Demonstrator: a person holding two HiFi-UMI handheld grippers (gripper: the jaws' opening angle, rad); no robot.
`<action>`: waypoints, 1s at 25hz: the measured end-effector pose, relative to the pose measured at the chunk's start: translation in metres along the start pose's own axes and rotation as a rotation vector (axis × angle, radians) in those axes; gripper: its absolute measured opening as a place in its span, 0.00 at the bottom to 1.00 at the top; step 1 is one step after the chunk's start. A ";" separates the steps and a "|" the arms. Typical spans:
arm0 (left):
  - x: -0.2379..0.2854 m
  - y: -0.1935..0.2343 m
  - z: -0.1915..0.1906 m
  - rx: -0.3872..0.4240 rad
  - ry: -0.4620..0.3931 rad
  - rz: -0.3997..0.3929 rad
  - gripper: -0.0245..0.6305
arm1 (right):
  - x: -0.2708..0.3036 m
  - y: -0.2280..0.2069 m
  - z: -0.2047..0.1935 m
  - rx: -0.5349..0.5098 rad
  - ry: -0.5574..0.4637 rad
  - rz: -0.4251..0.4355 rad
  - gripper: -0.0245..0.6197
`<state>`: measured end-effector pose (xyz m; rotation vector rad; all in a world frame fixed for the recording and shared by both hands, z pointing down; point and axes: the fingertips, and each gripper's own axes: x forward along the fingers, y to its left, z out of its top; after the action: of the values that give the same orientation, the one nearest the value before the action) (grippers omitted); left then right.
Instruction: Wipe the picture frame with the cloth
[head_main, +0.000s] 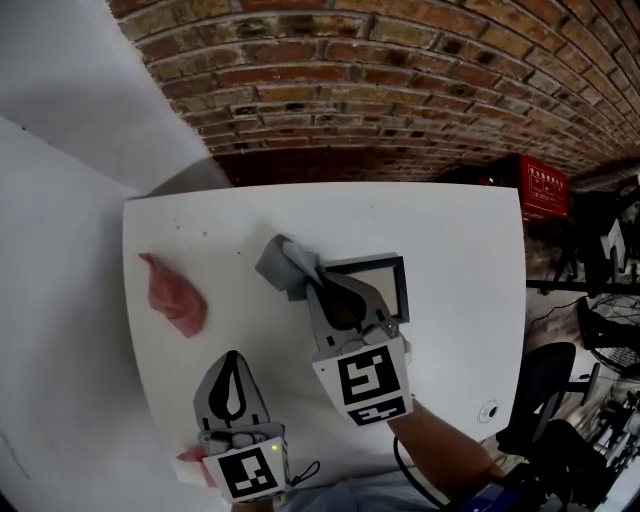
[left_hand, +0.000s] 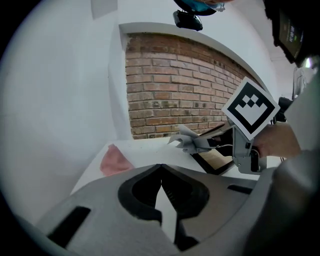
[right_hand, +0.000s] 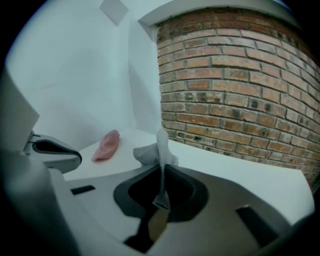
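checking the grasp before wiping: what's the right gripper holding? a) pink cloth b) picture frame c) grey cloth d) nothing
c: the right gripper has its jaws shut on the grey cloth; the pink cloth lies apart on the table.

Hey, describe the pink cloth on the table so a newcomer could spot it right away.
Start at the white table in front of the brick wall. Near its left edge, by itself, lies a crumpled pink cloth. The grey cloth, by contrast, is pinched in the right gripper's jaws beside the black picture frame.
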<state>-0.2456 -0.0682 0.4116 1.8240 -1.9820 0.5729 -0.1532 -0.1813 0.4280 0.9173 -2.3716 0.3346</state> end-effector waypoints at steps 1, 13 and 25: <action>0.002 0.003 -0.002 0.016 -0.005 0.000 0.05 | 0.003 0.000 -0.005 -0.002 0.014 0.001 0.08; 0.024 -0.002 -0.010 0.020 0.032 -0.036 0.05 | 0.010 -0.007 -0.018 0.001 0.051 0.000 0.08; 0.027 -0.019 -0.006 0.041 0.031 -0.058 0.05 | -0.005 -0.032 -0.029 0.029 0.056 -0.046 0.08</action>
<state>-0.2290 -0.0894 0.4319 1.8793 -1.9038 0.6242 -0.1169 -0.1901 0.4491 0.9615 -2.2965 0.3729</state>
